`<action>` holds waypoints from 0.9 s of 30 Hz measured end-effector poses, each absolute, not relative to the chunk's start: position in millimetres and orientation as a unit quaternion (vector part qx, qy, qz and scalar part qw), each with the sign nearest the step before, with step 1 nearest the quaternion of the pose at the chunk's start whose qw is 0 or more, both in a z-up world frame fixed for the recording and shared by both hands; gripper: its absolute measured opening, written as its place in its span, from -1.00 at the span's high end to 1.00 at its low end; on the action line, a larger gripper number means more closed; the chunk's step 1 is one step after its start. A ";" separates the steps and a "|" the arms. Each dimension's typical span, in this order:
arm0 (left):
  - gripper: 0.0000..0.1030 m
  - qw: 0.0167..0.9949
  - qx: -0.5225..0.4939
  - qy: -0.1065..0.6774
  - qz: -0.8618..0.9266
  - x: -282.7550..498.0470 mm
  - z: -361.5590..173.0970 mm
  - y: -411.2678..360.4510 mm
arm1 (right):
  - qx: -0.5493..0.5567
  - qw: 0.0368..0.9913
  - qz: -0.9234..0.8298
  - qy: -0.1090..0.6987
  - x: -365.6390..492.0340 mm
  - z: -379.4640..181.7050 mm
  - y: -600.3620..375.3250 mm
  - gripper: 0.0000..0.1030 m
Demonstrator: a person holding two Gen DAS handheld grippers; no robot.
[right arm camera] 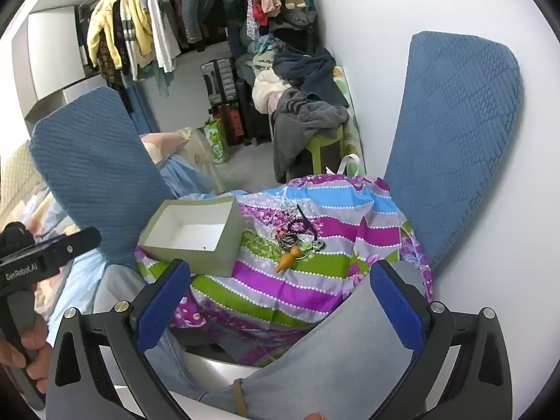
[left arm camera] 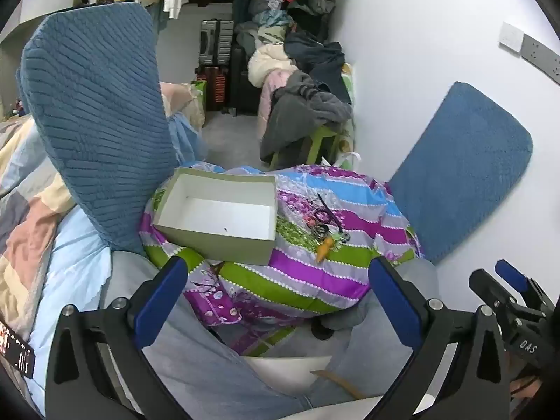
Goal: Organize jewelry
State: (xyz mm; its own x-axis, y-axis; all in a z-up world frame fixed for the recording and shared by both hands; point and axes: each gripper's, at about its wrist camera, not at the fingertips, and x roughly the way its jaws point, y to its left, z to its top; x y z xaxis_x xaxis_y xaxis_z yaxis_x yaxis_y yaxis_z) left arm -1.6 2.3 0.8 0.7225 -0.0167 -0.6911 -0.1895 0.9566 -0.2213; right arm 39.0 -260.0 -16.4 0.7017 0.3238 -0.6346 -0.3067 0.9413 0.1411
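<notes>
Right wrist view: box (right arm camera: 196, 231) at frame centre empty, jewelry pile (right arm camera: 297, 236) untouched just right of it, right gripper (right arm camera: 280, 311) and left gripper (left arm camera: 278, 309) both wide open, empty.

Home bedroom with an open wardrobe corner. Far beyond the fingers, a clothes rail (right arm camera: 140, 31) of hanging shirts and jackets, suitcases (left arm camera: 217, 66) stacked under it, a pile of clothes (left arm camera: 301, 80) heaped over a green stool (right arm camera: 325, 147) against the white wall. Left of the fingers a patchwork quilt (left arm camera: 24, 203); just ahead of them a floral striped bedcover (right arm camera: 308, 269).
</notes>
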 end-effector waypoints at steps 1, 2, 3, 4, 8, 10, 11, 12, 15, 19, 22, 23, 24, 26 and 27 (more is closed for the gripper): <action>-0.99 0.917 -0.137 0.371 0.048 -2.4 1.5 3.9 | 0.012 0.922 0.169 0.347 39.6 -16.2 -259.8 -1.00; -0.99 0.916 -0.115 0.380 0.052 2.6 1.0 -5.1 | 0.011 0.923 0.167 0.347 40.3 -16.0 -259.6 -1.00; -0.99 0.917 -0.114 0.380 0.051 2.8 1.6 -5.5 | 0.011 0.923 0.166 0.346 41.0 -15.6 -259.3 -1.00; -0.99 0.916 -0.117 0.380 0.049 3.1 2.1 -5.5 | 0.012 0.924 0.164 0.346 42.0 -15.4 -258.9 -1.00; -0.99 0.918 -0.117 0.377 0.042 0.7 -3.4 -15.1 | 0.011 0.925 0.165 0.343 39.9 -8.6 -261.1 -0.99; -0.99 0.918 -0.120 0.377 0.038 3.1 3.8 -7.9 | 0.009 0.924 0.165 0.345 38.8 -6.4 -259.6 -0.99; -0.99 0.918 -0.120 0.376 0.038 2.9 4.4 -7.9 | 0.008 0.923 0.165 0.347 37.4 -5.5 -255.0 -1.00; -0.99 0.918 -0.120 0.376 0.038 2.7 4.6 -7.2 | 0.008 0.923 0.165 0.347 37.2 -5.6 -254.6 -1.00; -0.99 0.918 -0.121 0.374 0.043 1.1 4.5 -4.5 | 0.010 0.923 0.165 0.349 40.0 -6.7 -257.1 -1.00; -0.99 0.917 -0.121 0.378 0.045 1.0 5.8 0.5 | 0.006 0.921 0.169 0.350 40.8 -11.0 -256.2 -0.99; -0.99 0.918 -0.114 0.376 0.047 0.6 9.1 3.0 | 0.006 0.920 0.171 0.353 41.8 -13.3 -256.3 -1.00; -0.99 0.920 -0.113 0.373 0.050 -0.3 10.7 -1.8 | 0.007 0.920 0.169 0.354 43.3 -13.1 -256.6 -1.00; -0.99 0.920 -0.113 0.371 0.050 -0.3 11.6 -2.1 | 0.008 0.920 0.169 0.354 44.6 -13.3 -257.4 -1.00; -0.99 0.920 -0.115 0.373 0.048 0.1 10.4 -0.9 | 0.008 0.920 0.169 0.352 44.7 -12.8 -256.5 -1.00; -0.99 0.919 -0.114 0.374 0.048 0.7 9.1 -0.3 | 0.006 0.921 0.170 0.351 45.1 -13.1 -256.0 -1.00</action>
